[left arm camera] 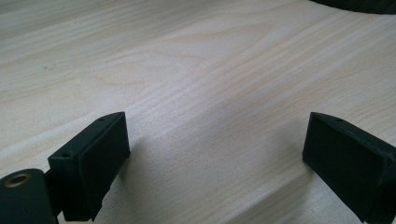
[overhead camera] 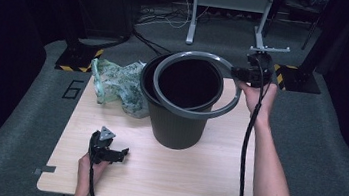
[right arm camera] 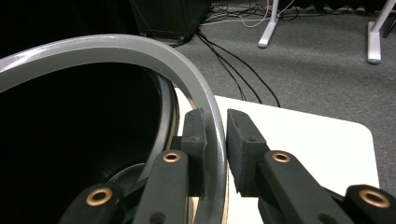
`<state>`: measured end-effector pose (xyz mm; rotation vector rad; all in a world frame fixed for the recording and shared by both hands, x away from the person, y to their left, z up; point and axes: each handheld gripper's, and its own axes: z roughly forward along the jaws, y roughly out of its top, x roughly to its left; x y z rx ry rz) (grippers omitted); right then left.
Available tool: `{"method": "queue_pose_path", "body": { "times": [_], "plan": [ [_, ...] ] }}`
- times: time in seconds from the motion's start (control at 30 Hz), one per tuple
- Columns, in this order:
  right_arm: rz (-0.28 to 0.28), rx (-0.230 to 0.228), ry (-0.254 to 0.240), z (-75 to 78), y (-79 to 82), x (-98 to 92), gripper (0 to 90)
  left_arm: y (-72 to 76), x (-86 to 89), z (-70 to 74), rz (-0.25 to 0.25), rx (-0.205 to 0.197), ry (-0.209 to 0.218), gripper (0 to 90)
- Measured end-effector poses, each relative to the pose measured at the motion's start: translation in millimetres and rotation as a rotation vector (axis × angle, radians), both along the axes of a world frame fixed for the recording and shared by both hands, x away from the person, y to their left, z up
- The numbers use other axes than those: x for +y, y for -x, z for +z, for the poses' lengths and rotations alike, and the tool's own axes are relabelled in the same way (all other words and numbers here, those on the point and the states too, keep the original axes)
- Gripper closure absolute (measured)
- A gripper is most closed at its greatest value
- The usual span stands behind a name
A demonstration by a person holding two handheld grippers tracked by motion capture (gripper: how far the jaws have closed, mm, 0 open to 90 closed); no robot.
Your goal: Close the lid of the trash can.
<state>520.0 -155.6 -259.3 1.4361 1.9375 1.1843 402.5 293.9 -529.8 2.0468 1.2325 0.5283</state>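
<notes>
A dark grey bin (overhead camera: 178, 123) stands on the wooden table (overhead camera: 153, 171) near its far middle. A lighter grey ring (overhead camera: 192, 111) hovers tilted above the bin's mouth, offset to the right. My right gripper (overhead camera: 246, 75) is shut on the ring's right edge; in the right gripper view the ring (right arm camera: 140, 51) passes between both jaws of my right gripper (right arm camera: 215, 122), which pinch it. My left gripper (overhead camera: 114, 152) rests low on the table at the front left, open, and in its own view my left gripper (left arm camera: 215, 154) has bare wood between the jaws.
A crumpled green-patterned plastic bag (overhead camera: 118, 87) lies on the table left of the bin. Beyond the table are grey carpet, cables and the legs of a metal stand (overhead camera: 228, 14). Black and yellow taped bases sit on the floor at either far side.
</notes>
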Motion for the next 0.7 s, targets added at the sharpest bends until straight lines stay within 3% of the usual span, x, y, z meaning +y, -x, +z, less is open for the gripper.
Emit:
{"method": "queue_pose_path", "body": {
  "times": [0.7],
  "plan": [
    [0.013,-0.005,-0.002,0.7,-10.4,22.8,77.2,-0.1,-0.1,-0.1,0.001,-0.003,0.001,6.9]
  ]
}}
